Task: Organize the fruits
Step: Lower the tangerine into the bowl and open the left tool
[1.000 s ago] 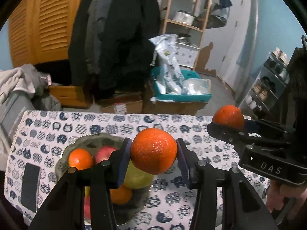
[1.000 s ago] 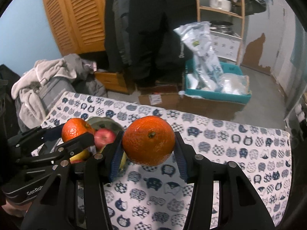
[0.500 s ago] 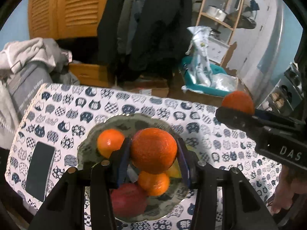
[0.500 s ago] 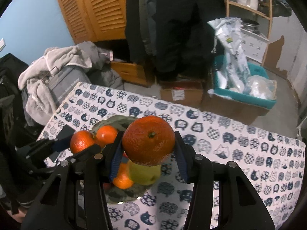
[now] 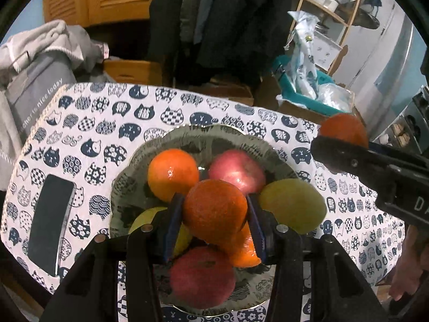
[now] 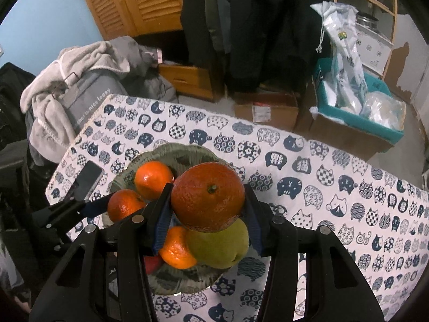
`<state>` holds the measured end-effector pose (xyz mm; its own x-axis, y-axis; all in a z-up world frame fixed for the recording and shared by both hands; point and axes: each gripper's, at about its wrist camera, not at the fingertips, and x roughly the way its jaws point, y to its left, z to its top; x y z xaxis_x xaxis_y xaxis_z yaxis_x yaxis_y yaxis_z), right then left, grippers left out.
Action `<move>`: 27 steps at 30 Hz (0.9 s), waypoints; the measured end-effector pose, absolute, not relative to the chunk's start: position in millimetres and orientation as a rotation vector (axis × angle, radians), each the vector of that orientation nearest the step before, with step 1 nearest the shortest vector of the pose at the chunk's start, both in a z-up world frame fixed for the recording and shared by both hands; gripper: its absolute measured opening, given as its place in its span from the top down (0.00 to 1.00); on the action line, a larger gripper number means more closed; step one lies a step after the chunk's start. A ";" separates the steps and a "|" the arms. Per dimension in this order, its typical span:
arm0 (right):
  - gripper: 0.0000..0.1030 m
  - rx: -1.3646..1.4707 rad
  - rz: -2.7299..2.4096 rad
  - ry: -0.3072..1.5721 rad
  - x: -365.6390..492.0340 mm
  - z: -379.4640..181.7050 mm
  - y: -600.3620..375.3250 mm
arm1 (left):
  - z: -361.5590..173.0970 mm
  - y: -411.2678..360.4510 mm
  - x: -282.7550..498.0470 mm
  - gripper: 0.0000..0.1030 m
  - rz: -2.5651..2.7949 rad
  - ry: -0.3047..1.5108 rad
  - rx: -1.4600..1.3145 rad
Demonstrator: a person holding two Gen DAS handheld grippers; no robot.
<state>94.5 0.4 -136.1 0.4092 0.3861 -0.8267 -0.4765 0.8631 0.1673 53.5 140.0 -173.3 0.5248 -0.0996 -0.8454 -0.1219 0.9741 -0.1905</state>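
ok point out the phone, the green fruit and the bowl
phone [image 5: 49,228], left wrist view, middle of its dark screen
green fruit [image 5: 293,205], left wrist view, middle of its skin
bowl [image 6: 187,151], right wrist view, far rim

Lower centre of the left wrist view, the held orange [image 5: 214,212] is blurred and hides much of the bowl's [image 5: 126,177] fruit.
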 end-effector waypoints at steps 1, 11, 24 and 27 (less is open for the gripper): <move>0.52 -0.100 0.544 1.017 94.8 -137.7 0.8 | -174.8 140.7 54.1 0.54 0.013 1.026 -0.245; 0.52 -0.099 0.547 1.031 98.5 -141.7 3.7 | -176.6 146.6 56.5 0.47 0.043 1.044 -0.253; 0.52 -0.113 0.612 1.045 94.0 -149.1 27.7 | -136.5 180.4 37.3 0.39 0.135 0.947 -0.259; 0.52 -0.122 0.633 1.066 92.0 -156.6 36.1 | -133.8 186.3 33.7 0.39 0.150 0.939 -0.264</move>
<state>92.0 36.1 -156.6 0.3261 0.4242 -0.8448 -0.5385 0.8179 0.2029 33.7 186.3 -133.8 0.5831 0.0125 -0.8123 -0.2407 0.9576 -0.1581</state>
